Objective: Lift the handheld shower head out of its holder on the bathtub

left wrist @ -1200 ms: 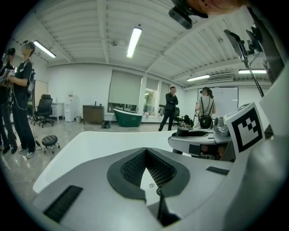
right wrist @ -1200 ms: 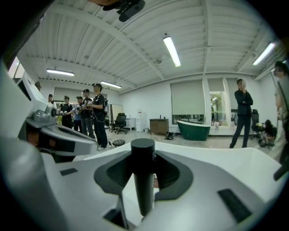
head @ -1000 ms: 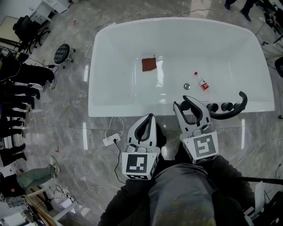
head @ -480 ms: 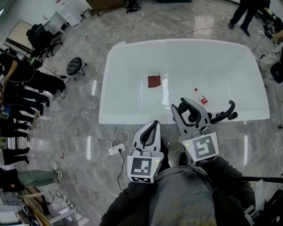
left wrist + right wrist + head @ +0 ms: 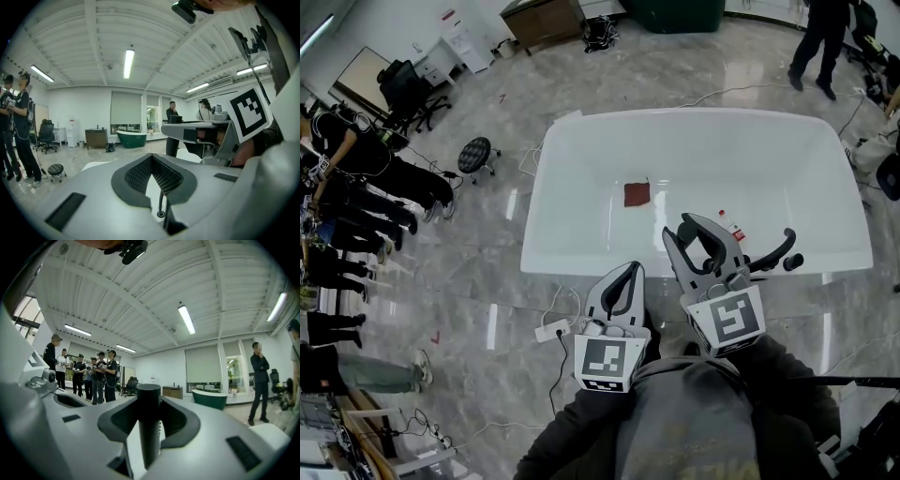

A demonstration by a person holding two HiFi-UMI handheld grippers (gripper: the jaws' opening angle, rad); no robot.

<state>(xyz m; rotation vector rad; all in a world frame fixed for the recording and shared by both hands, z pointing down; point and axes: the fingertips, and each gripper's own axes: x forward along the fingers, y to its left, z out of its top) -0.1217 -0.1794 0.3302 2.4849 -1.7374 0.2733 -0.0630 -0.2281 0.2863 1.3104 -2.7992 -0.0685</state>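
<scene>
shower head (image 5: pixel 773 255) higher above bathtub (image 5: pixel 581 265) than before, in right gripper (image 5: pixel 679 228)

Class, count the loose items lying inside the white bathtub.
2. A brown cloth lies left of centre; a small red-labelled bottle lies right of it, beside the right gripper. That gripper covers part of the bathtub, so another may be hidden.

Cloth (image 5: pixel 637 194), bottle (image 5: pixel 732 227) in bathtub (image 5: pixel 572 261); stool (image 5: pixel 475 153) left.

Right claw (image 5: pixel 696 239) grips shower head (image 5: pixel 774 253) above bathtub (image 5: pixel 572 192).
</scene>
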